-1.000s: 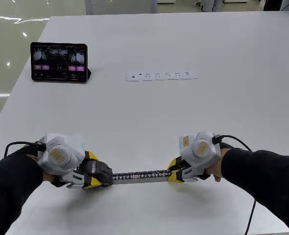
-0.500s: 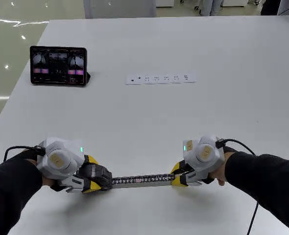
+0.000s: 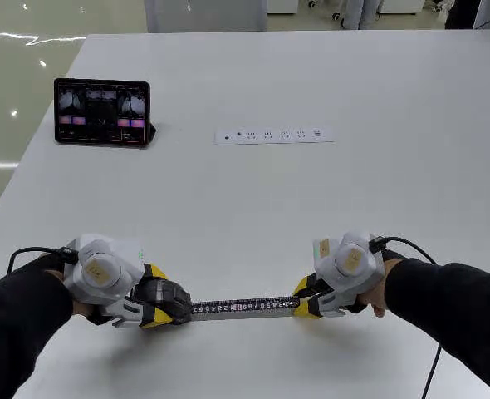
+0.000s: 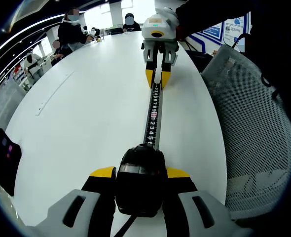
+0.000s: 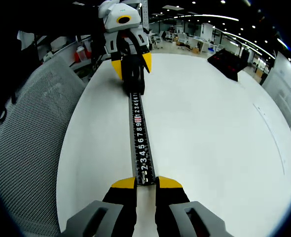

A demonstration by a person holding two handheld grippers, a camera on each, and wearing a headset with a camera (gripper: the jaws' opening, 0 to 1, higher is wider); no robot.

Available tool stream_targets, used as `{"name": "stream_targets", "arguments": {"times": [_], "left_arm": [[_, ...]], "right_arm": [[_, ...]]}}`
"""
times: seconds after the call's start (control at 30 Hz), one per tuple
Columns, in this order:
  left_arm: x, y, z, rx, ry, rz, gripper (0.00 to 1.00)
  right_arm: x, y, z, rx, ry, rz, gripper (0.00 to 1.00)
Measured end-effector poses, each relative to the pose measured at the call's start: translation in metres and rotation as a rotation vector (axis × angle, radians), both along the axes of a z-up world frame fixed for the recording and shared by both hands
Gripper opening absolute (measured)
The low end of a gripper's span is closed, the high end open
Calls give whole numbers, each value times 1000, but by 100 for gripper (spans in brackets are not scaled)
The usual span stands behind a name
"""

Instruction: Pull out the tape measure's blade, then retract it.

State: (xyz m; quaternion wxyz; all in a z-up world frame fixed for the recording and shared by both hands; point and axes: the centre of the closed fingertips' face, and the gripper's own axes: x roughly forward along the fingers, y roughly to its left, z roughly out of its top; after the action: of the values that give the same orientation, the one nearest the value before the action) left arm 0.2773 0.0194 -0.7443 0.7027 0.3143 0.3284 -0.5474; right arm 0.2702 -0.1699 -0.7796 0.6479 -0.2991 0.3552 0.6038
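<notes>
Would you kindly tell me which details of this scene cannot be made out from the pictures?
The blade tip is hidden between the jaws of the right gripper in the right gripper view.
The tape measure case sides are covered by the jaws of the left gripper in the left gripper view.
The tablet screen is too small to read in the head view.
The power strip markings are too small in the head view.

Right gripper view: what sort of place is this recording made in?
Probably an open-plan office or lab: a large white table, a mesh-backed chair beside it, and rows of desks under ceiling lights behind.
</notes>
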Motion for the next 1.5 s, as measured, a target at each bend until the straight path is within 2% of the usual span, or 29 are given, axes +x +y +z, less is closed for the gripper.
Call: {"name": "stream_targets", "arguments": {"times": [0.6, 1.1, 1.5], "left_arm": [[-1, 0, 0, -1, -6, -1, 31], [0, 0, 0, -2, 2, -3, 32], [0, 0, 0, -7, -5, -3, 31]], "right_arm": [[-1, -13, 0, -3, -2, -25, 10], [0, -23, -1, -10, -6, -24, 10], [-1, -30, -1, -26, -7, -19, 10]]}}
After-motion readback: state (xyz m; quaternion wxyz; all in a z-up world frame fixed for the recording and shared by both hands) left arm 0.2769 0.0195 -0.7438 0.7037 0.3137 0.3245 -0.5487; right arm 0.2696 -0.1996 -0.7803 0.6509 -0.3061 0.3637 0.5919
